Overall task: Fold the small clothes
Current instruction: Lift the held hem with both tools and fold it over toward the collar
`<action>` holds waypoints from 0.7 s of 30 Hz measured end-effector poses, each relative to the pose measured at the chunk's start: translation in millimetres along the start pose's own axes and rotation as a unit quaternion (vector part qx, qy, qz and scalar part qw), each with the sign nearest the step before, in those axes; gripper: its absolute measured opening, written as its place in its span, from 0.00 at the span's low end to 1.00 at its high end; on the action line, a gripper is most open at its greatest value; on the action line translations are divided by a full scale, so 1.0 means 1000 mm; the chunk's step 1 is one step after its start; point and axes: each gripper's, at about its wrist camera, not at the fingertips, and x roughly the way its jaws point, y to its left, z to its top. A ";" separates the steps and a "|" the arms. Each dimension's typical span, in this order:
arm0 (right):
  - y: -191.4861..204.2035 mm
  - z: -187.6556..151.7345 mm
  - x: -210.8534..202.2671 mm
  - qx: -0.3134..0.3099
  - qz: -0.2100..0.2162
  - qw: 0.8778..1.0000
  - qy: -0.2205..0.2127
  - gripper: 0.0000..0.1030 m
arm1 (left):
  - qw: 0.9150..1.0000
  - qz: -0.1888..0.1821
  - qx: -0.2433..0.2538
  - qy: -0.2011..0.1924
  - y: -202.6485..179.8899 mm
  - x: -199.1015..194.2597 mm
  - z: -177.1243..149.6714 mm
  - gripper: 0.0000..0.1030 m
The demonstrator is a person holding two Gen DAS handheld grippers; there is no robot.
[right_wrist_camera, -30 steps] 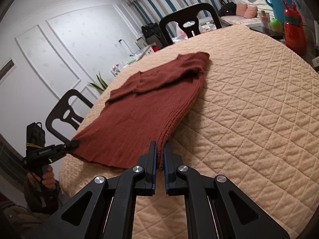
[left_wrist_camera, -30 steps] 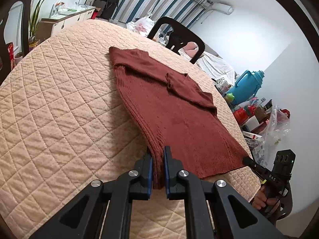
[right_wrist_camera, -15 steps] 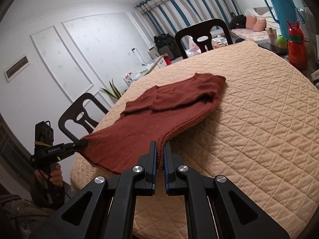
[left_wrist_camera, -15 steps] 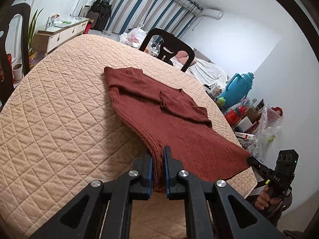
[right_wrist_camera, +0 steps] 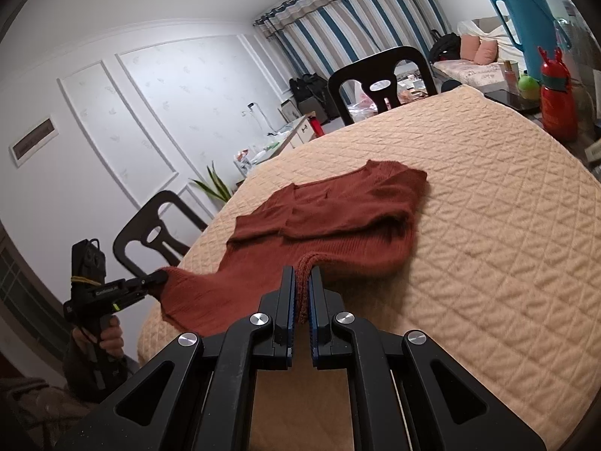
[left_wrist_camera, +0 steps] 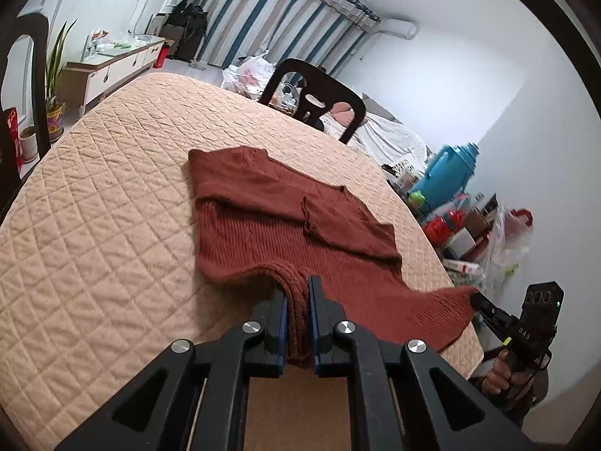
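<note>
A rust-red knitted sweater (left_wrist_camera: 270,221) lies on the beige quilted table cover (left_wrist_camera: 97,225), sleeves folded across its chest. My left gripper (left_wrist_camera: 298,293) is shut on one bottom corner of the hem, lifted off the table. My right gripper (right_wrist_camera: 302,282) is shut on the other bottom corner; it shows in the left wrist view (left_wrist_camera: 477,298) at the far right. In the right wrist view the sweater (right_wrist_camera: 338,218) rises from the table toward both grippers, and the left gripper (right_wrist_camera: 159,276) shows at the left.
Black chairs stand at the far side (left_wrist_camera: 315,97) and at the left edge (right_wrist_camera: 150,233). A blue thermos (left_wrist_camera: 447,176) and a red bottle (right_wrist_camera: 557,109) stand with clutter beside the table. A sideboard (left_wrist_camera: 112,64) and a plant (left_wrist_camera: 54,75) are at the back.
Both grippers have risen and moved forward with the hem corners. The bottom of the sweater has lifted off the table and bunched toward the chest.
</note>
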 end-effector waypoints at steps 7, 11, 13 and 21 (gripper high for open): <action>-0.013 0.036 0.024 0.014 -0.006 1.000 -0.004 0.06 | 1.000 -0.001 -0.001 0.000 0.000 0.023 0.031 0.11; -0.016 0.054 0.039 0.012 -0.017 1.000 0.001 0.06 | 1.000 0.003 -0.007 -0.002 0.003 0.036 0.049 0.11; -0.018 0.062 0.047 0.011 -0.020 1.000 0.004 0.06 | 1.000 0.008 -0.010 -0.004 0.004 0.043 0.060 0.11; -0.030 0.095 0.080 0.024 -0.039 0.999 0.012 0.06 | 0.999 0.017 -0.030 0.001 0.014 0.077 0.092 0.11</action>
